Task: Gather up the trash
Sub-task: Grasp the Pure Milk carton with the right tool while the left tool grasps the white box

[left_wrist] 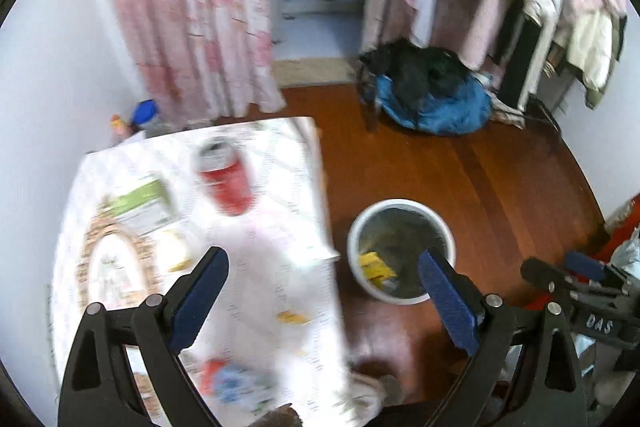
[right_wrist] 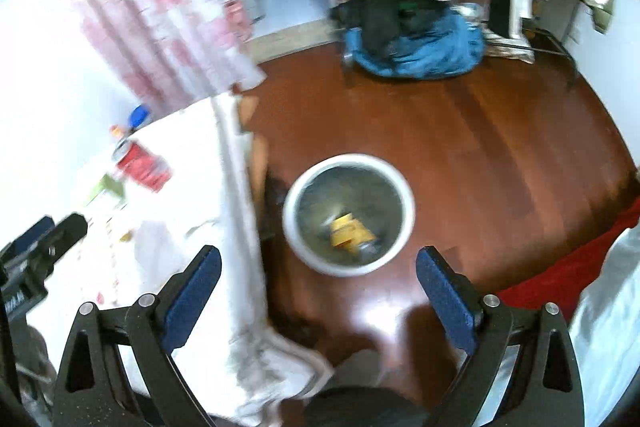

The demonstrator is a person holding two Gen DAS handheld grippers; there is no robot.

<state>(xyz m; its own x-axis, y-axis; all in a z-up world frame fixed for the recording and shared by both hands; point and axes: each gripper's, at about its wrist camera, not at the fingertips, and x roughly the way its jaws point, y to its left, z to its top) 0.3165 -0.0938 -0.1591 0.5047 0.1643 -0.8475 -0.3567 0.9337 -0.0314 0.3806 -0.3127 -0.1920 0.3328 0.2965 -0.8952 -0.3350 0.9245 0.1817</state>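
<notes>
Both grippers, left [left_wrist: 322, 269] and right [right_wrist: 318, 267], hung with jaws spread and empty; the can [left_wrist: 226, 177] stood on the surface [left_wrist: 280, 267] at eleven o'clock, the bin [right_wrist: 348, 215] at twelve; best to straddle the can squarely before closing.

Your glossy red-brown wooden floor [right_wrist: 460, 155] with a bright sheen near you, your smooth white round plastic bin [right_wrist: 348, 213] with grey film liner, your shiny red metal can [left_wrist: 226, 177] on the pale printed tablecloth [left_wrist: 260, 267], your grippers' rough matt blue finger pads [right_wrist: 446, 301].
</notes>
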